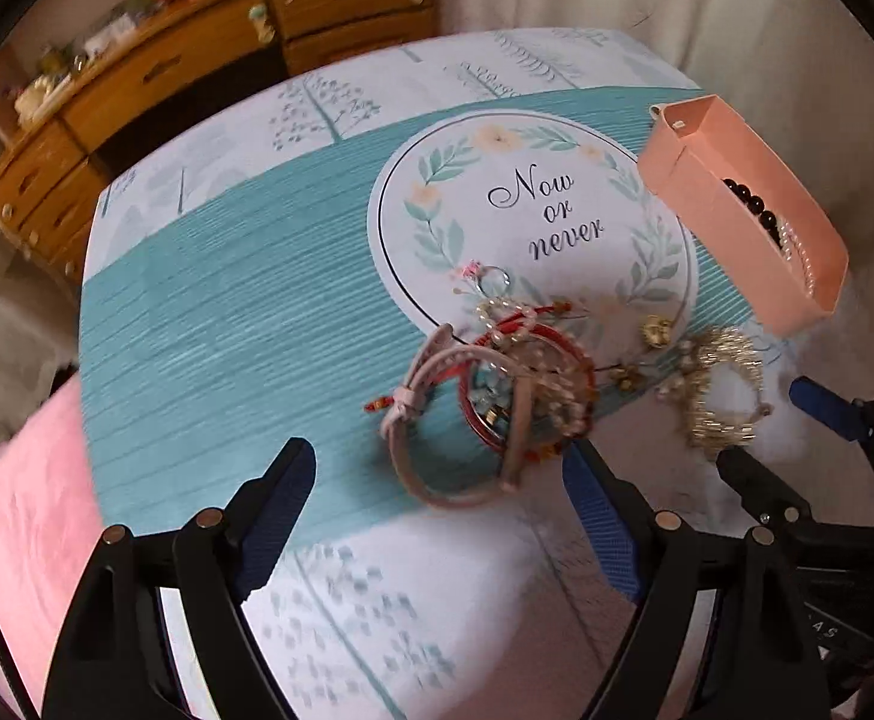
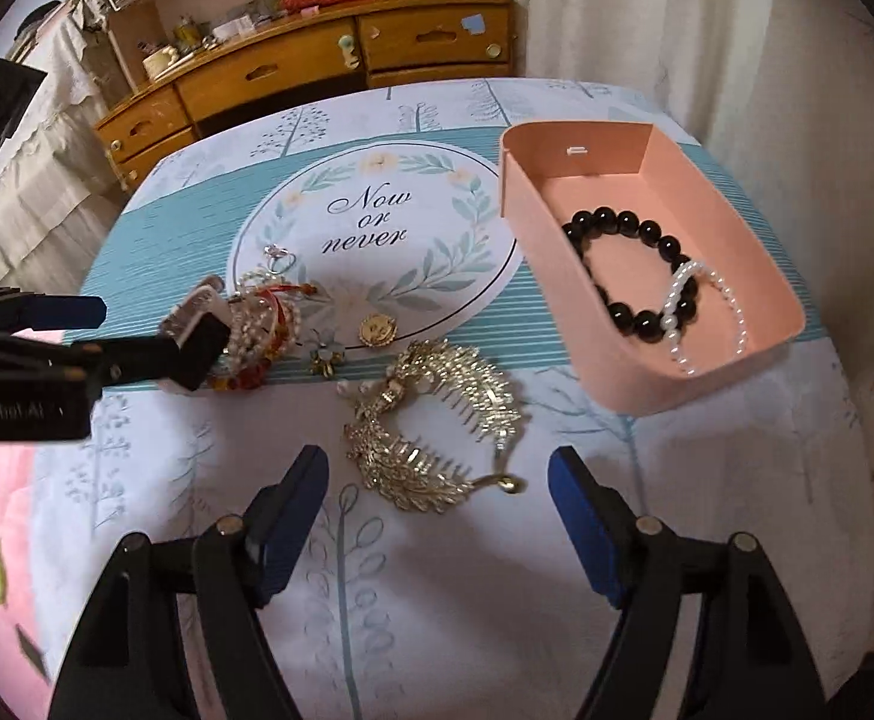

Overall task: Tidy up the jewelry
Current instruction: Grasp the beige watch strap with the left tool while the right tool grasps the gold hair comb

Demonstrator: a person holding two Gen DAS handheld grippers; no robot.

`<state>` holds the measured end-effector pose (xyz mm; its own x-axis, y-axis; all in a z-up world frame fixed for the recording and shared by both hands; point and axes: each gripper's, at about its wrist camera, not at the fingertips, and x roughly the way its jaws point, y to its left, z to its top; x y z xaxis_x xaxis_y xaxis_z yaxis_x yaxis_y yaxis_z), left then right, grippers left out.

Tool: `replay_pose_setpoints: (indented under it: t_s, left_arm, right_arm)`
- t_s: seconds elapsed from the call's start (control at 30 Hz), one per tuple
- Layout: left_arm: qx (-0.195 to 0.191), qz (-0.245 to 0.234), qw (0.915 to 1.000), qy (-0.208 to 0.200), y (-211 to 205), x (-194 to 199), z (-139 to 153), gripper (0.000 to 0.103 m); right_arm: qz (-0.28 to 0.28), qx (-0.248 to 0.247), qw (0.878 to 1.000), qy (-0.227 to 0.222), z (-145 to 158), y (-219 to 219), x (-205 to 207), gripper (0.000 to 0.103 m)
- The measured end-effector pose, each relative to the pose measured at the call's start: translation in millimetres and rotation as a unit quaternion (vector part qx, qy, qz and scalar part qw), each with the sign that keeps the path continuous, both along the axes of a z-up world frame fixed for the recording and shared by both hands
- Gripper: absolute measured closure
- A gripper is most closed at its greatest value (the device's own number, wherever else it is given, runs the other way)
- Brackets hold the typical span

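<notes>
Nearest the right wrist camera, the right tool [image 2: 437,483] hangs with its two blue-padded fingers spread wide and holding nothing, just above a printed white and teal tablecloth [image 2: 425,588] covering the worktop. Just beyond its fingertips lies a gold leaf-shaped hair comb with crystal stones [image 2: 437,420]. To the right sits a shallow peach-pink rectangular tray [image 2: 556,264], holding a black round-bead bracelet [image 2: 628,222] and a white pearl bracelet [image 2: 730,306] that overlaps it. A small gold round brooch [image 2: 378,330] and a pale flower-shaped pin [image 2: 323,348] lie apart between the comb and a circle printed with "Now or never". At the left, the left tool [image 1: 437,486] reaches towards a tangled pile of red, pearl and beaded bangles [image 2: 257,330]; its fingers are also parted, gripping nothing. In the left wrist view, a pale pink leather wrap bracelet [image 1: 419,402] lies looped at the near edge of that pile, just ahead of the fingertips, and a silver ring with a pink stone [image 1: 487,277] sits at the far side. A wooden dresser with drawers [image 2: 293,69] stands behind the worktop.
</notes>
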<state>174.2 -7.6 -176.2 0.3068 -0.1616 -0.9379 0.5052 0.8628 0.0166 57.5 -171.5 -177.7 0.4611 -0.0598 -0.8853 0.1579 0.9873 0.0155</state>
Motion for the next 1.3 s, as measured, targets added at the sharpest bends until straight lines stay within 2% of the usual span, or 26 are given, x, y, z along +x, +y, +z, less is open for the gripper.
replay_pose_setpoints:
  t_s: [0.07,0.13,0.23,0.3,0.33,0.4,0.47,0.57,0.67,0.73,0.8,0.83,1.03,1.3]
  left_arm:
    - [0.002,-0.006,0.9997,-0.024,1,1,-6,0.020]
    - [-0.020,-0.008,0.9991,-0.036,3,1,-11,0.020]
    - [-0.055,0.003,0.9983,-0.017,7,2,-19,0.021]
    - [-0.081,0.006,0.9967,-0.001,8,-1,-23,0.028]
    - [-0.087,0.007,0.9962,0.002,8,-3,-25,0.035]
    - [-0.098,0.009,0.9951,-0.010,10,-9,-24,0.044]
    - [-0.111,0.011,0.9937,-0.010,13,-13,-24,0.061]
    - [-0.137,0.018,0.9903,0.007,19,-13,-21,0.071]
    - [-0.160,0.022,0.9869,0.007,27,-12,-11,0.074]
    - [-0.170,0.022,0.9852,-0.007,35,-13,-2,0.075]
    - [-0.179,0.027,0.9833,-0.015,45,-16,5,0.075]
    - [-0.183,0.029,0.9827,-0.011,49,-15,7,0.075]
    - [-0.202,0.047,0.9780,0.022,80,-18,14,0.075]
    - [-0.215,0.072,0.9729,0.044,97,-21,14,0.075]
  right_arm:
    - [-0.011,-0.021,1.000,-0.003,-10,6,1,0.027]
    - [-0.019,-0.031,0.999,0.001,-17,12,3,0.027]
    - [-0.022,-0.048,0.999,-0.011,-22,17,5,0.022]
    - [-0.029,-0.059,0.998,-0.017,-22,20,6,0.020]
    - [-0.034,-0.057,0.998,-0.018,-22,19,7,0.020]
    - [-0.040,-0.051,0.998,-0.017,-23,19,9,0.020]
    - [-0.043,-0.048,0.998,-0.017,-23,19,10,0.020]
    - [-0.063,-0.039,0.997,-0.015,-24,18,10,0.020]
    - [-0.071,-0.037,0.997,-0.001,-23,18,13,0.022]
    - [-0.072,-0.036,0.997,0.002,-22,19,14,0.029]
    - [-0.068,-0.037,0.997,0.008,-22,20,15,0.030]
    - [-0.065,-0.034,0.997,0.009,-21,21,15,0.034]
    - [-0.080,-0.028,0.996,0.030,-20,24,19,0.034]
    - [-0.089,0.035,0.995,0.043,-16,32,15,0.034]
